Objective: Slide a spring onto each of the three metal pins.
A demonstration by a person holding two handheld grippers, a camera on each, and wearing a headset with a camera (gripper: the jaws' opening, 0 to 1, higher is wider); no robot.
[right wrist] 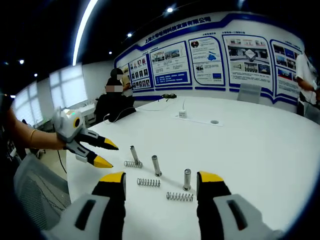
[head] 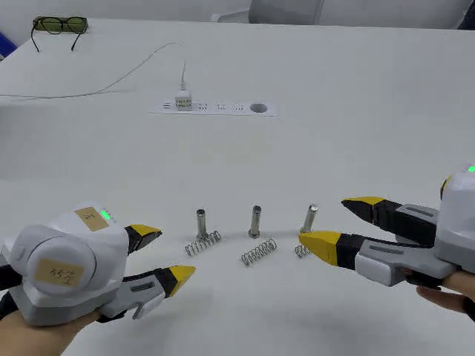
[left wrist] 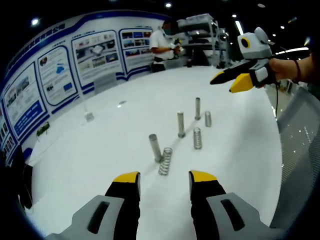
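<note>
As each spring (head: 258, 251) lies ready beside its upright pin (head: 256, 220) near the table's (head: 334, 148) front edge, left gripper (head: 174, 254) and right gripper (head: 323, 220) flank them, open and empty.

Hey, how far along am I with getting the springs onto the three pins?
Done: nothing yet. The left pin, middle pin and right pin stand bare, a spring lying flat on the table beside each: left spring, middle spring, right spring. In hand: nothing; left gripper and right gripper are open and empty. Left: all three springs.
</note>
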